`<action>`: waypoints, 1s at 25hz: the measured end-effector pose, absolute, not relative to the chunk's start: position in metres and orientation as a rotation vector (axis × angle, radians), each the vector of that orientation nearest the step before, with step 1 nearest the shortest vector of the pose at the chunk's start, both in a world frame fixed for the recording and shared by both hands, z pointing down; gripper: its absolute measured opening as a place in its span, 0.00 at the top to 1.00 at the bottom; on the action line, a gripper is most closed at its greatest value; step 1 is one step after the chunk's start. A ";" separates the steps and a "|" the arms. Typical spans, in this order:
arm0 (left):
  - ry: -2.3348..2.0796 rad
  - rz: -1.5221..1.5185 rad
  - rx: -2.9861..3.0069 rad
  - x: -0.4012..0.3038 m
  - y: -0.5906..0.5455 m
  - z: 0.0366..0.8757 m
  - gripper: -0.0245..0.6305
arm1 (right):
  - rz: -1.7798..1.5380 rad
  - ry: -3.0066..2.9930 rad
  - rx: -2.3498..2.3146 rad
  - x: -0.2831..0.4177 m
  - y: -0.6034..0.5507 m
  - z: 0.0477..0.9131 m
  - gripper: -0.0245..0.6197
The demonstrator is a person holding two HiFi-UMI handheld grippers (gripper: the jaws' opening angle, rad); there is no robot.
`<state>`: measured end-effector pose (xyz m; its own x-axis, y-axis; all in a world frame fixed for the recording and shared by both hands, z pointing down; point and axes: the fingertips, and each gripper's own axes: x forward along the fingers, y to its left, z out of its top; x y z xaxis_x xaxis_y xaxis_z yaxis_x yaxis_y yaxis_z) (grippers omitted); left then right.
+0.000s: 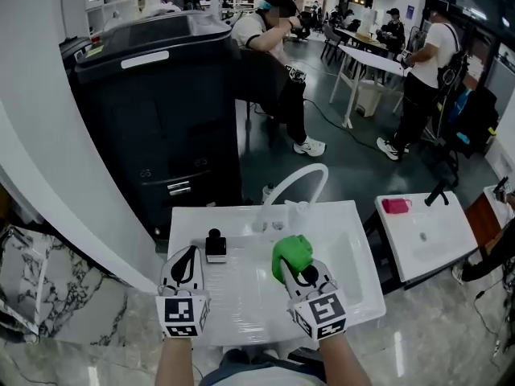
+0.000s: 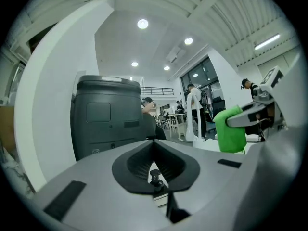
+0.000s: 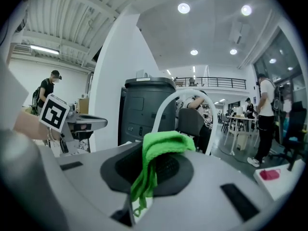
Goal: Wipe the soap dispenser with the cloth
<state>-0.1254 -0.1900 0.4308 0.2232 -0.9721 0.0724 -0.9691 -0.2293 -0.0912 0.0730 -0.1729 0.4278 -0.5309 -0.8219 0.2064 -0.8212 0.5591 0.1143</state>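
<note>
My left gripper [image 1: 191, 256] is over the near left part of the sink [image 1: 187, 219]. The soap dispenser [image 1: 216, 245] stands on the sink just to its right, a little ahead. My right gripper [image 1: 299, 270] is further right, over the basin, with the cloth [image 1: 291, 250] between its jaws. The faucet [image 1: 299, 180] stands at the back edge, behind the cloth. A large machine [image 1: 153, 111] stands behind the sink, to the left. A second sink [image 1: 430, 240] is well apart on the right.
</note>
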 end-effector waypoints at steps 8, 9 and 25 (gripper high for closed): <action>1.986 -0.169 -2.275 -0.099 -0.146 0.389 0.94 | -0.106 -2.672 1.350 0.104 -0.156 0.390 0.89; 1.984 -0.176 -2.260 -0.094 -0.140 0.386 0.94 | -0.124 -2.682 1.345 0.109 -0.153 0.386 0.89; 1.896 -0.107 -2.142 -0.072 -0.101 0.333 0.94 | -0.265 -2.726 1.381 0.132 -0.123 0.346 0.90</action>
